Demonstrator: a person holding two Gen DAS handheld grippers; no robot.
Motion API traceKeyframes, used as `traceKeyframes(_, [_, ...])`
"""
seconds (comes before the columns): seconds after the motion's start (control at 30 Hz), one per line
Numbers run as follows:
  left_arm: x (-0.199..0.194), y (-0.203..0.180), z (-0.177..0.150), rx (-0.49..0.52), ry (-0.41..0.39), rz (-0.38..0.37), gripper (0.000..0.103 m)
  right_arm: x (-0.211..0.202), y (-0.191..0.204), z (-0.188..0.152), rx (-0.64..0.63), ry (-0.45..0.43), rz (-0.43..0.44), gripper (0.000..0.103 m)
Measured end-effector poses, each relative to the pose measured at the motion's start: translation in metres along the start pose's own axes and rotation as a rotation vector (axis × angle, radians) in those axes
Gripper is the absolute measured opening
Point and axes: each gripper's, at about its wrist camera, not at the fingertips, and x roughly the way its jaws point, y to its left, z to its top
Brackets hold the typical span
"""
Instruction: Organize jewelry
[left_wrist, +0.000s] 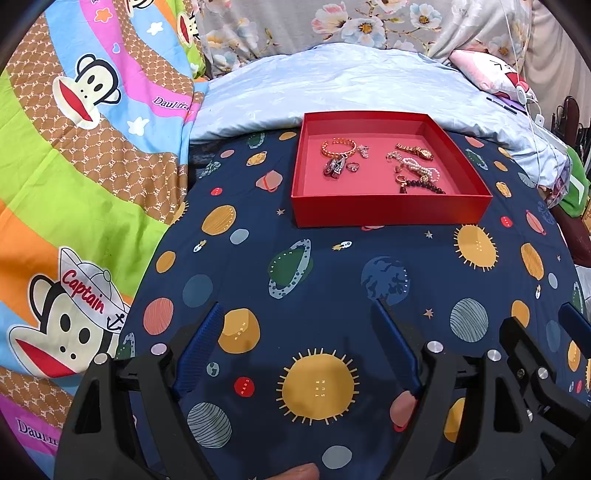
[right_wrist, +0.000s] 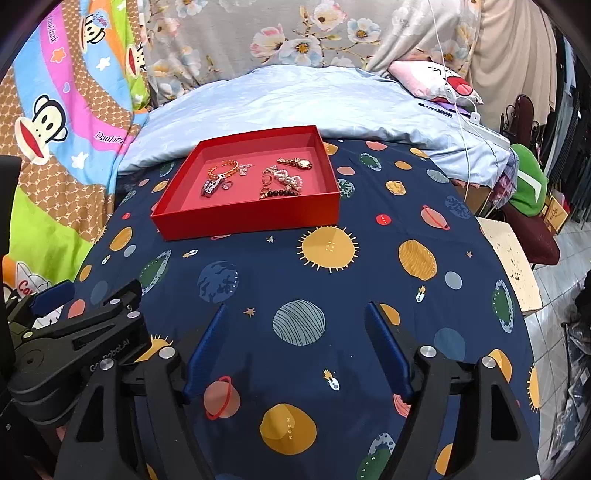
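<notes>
All the jewelry (left_wrist: 380, 164) lies inside the red box (left_wrist: 391, 210) on the bed, both hand-held grippers (left_wrist: 299, 343) (right_wrist: 295, 347) wide open, empty, well short; start or finish, unclear

Tray (left_wrist: 391, 212): matt red card. Bedsheet (left_wrist: 295, 295): printed cloth. Bangle (left_wrist: 338, 147): glossy metal. Gripper pads (right_wrist: 205, 347): ribbed blue.
</notes>
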Motion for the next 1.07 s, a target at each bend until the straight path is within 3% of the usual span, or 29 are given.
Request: traceKeyframes(1.07, [0.0081, 0.0058, -0.0002, -0.051, -0.003, -0.011, 0.081, 0.0095, 0.0053, -0.0050, 0.018, 0.012, -0.024, 0.080])
